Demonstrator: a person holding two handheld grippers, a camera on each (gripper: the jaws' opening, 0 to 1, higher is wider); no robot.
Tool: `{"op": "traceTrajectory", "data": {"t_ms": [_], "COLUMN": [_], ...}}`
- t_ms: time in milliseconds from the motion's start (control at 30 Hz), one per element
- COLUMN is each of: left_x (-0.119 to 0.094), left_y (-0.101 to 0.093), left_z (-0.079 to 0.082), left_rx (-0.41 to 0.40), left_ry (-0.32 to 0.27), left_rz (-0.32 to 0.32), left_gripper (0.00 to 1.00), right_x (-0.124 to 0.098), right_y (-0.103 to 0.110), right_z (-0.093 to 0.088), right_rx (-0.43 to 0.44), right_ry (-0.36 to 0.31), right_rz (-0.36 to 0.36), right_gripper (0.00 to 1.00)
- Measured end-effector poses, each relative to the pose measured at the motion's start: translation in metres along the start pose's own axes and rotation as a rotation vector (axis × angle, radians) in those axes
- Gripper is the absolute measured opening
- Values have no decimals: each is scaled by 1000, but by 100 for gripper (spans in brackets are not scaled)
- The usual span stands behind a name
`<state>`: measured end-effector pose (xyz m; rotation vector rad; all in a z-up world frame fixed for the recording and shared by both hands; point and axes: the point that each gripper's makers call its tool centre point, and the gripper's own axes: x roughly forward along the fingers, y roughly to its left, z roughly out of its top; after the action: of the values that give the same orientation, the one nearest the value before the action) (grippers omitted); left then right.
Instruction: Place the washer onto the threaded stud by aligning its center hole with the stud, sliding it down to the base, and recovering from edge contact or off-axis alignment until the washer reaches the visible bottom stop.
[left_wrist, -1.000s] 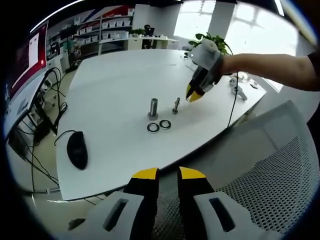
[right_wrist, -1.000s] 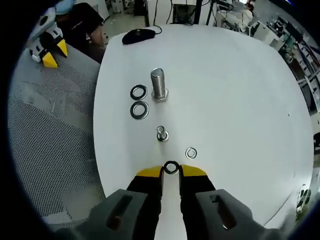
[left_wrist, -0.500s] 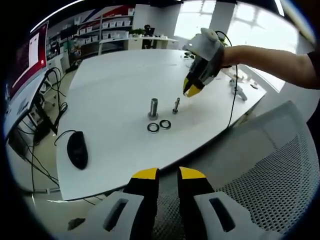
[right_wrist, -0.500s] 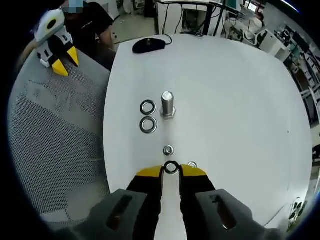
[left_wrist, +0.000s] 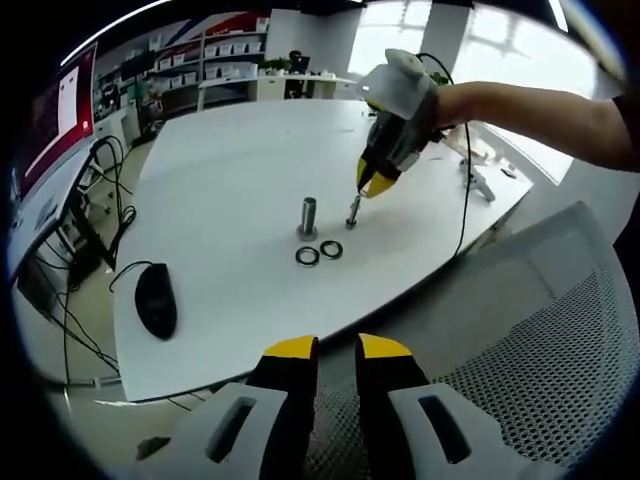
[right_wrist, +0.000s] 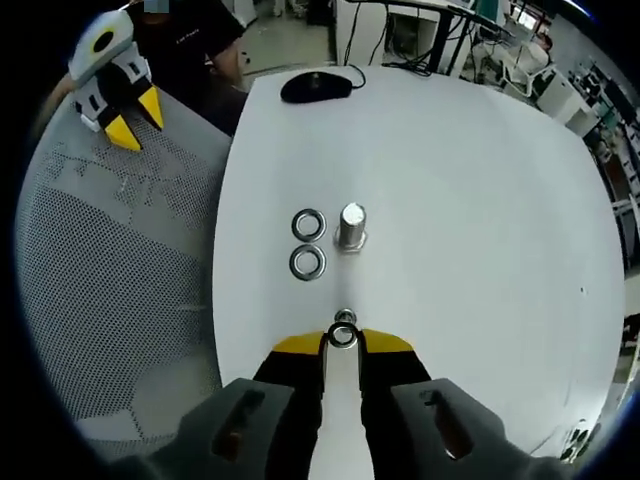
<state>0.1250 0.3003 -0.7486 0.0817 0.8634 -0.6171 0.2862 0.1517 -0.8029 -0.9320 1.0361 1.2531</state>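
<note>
My right gripper (right_wrist: 343, 340) is shut on a small steel washer (right_wrist: 343, 336), pinched between its yellow tips. The small threaded stud (right_wrist: 344, 318) stands upright on the white table (right_wrist: 450, 200), and its top shows just beyond the washer. From the left gripper view, the right gripper (left_wrist: 370, 186) hangs tip-down right over the same stud (left_wrist: 352, 211); I cannot tell whether the washer touches it. My left gripper (left_wrist: 337, 350) hovers over a mesh chair with a narrow gap between its jaws and nothing in it. In the right gripper view that gripper (right_wrist: 128, 115) sits at the upper left.
A larger bolt (right_wrist: 351, 226) stands on its head near the stud, with two bigger washers (right_wrist: 308, 224) (right_wrist: 307, 263) lying beside it. A black mouse (right_wrist: 315, 88) lies at the table's far end. The grey mesh chair (right_wrist: 110, 290) stands against the table edge.
The right gripper has carried the washer across the table to the small stud and now hangs right above it. The left gripper has stayed still.
</note>
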Motion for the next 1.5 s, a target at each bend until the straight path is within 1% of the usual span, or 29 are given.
{"op": "traceTrajectory", "data": {"t_ms": [100, 200, 300, 400, 533, 733, 933, 1267, 1500], "left_x": [1, 1, 0, 0, 0, 0, 0, 1, 1], "left_y": [2, 2, 2, 1, 3, 3, 3, 3, 3], "left_z": [-1, -1, -1, -1, -2, -2, -2, -2, -3], "left_rx": [0, 3, 1, 1, 1, 0, 1, 4, 4], "left_ry": [1, 2, -1, 1, 0, 0, 0, 3, 3], "left_rz": [0, 0, 1, 0, -1, 0, 0, -3, -3], "left_gripper": [13, 12, 12, 12, 12, 12, 12, 12, 12], "right_x": [3, 4, 3, 5, 5, 9, 16, 31, 41], "right_y": [1, 2, 1, -1, -2, -2, -1, -1, 1], "right_z": [1, -1, 1, -2, -2, -2, -2, -8, -8], "right_rx": [2, -23, -5, -17, -3, -16, -19, -28, -16], "right_ry": [-6, 14, 2, 18, 16, 30, 41, 62, 68], "right_rz": [8, 7, 5, 6, 7, 9, 8, 15, 14], "right_gripper": [14, 14, 14, 14, 14, 14, 14, 14, 14]}}
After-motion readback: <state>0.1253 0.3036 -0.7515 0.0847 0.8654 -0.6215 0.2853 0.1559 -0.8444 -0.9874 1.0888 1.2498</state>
